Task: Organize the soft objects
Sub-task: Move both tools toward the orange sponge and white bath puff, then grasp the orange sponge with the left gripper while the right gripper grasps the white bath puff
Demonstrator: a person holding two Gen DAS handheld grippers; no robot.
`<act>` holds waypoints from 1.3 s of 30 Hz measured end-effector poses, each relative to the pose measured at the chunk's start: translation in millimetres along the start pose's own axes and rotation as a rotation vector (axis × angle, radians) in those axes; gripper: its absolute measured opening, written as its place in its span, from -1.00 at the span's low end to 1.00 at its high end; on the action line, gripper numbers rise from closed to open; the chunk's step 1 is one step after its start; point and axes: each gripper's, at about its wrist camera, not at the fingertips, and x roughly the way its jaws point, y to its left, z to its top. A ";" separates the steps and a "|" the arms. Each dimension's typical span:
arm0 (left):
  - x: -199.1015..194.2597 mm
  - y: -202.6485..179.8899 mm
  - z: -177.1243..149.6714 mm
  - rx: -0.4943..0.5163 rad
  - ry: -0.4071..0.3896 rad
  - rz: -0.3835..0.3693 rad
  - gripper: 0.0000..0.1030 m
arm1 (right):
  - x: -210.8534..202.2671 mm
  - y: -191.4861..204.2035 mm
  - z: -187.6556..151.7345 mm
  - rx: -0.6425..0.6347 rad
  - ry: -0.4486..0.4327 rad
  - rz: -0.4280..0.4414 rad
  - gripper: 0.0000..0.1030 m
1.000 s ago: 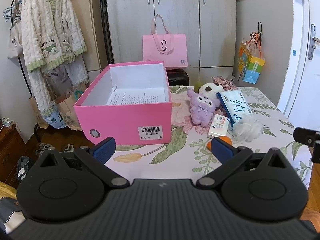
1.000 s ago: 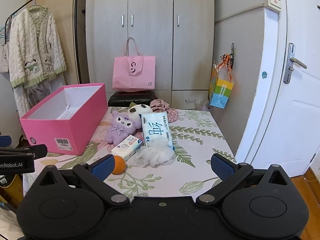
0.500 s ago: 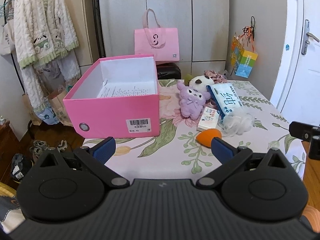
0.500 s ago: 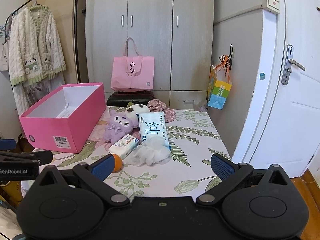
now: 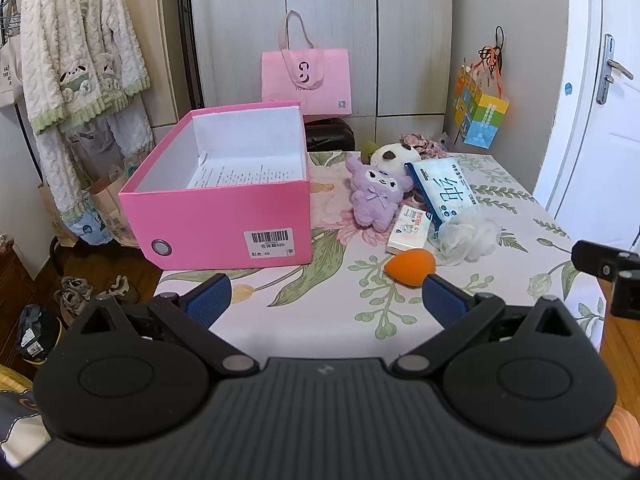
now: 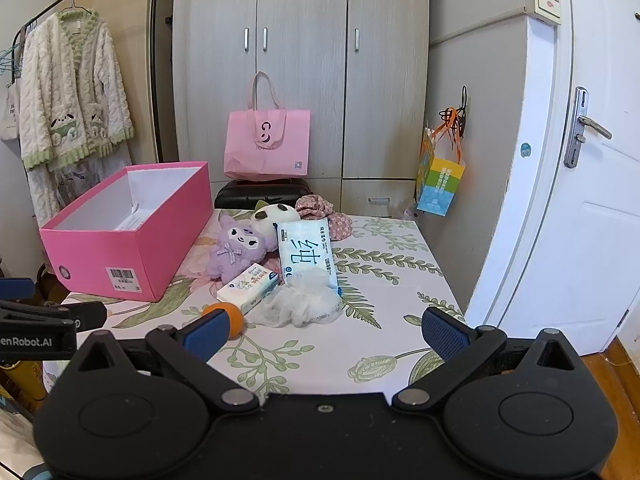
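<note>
From my left gripper (image 5: 324, 296), jaws spread wide and empty, I see the open pink cardboard box (image 5: 224, 216) left on the floral-print tablecloth (image 5: 320, 304), with the orange egg-shaped sponge (image 5: 410, 263) nearest; I'd worry about nudging that sponge off the near edge. From my right gripper (image 6: 324, 332), also gaping and holding nothing, the purple plush toy (image 6: 236, 252), white mesh bath puff (image 6: 304, 304) and tissue packs crowd together, so one grab could drag neighbours; grey wardrobe doors (image 6: 300, 68) stand behind.
</note>
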 end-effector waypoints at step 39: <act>7.4 -14.3 13.9 -0.002 -0.107 -0.031 0.98 | 11.3 -22.3 -5.7 0.027 -0.188 0.121 1.00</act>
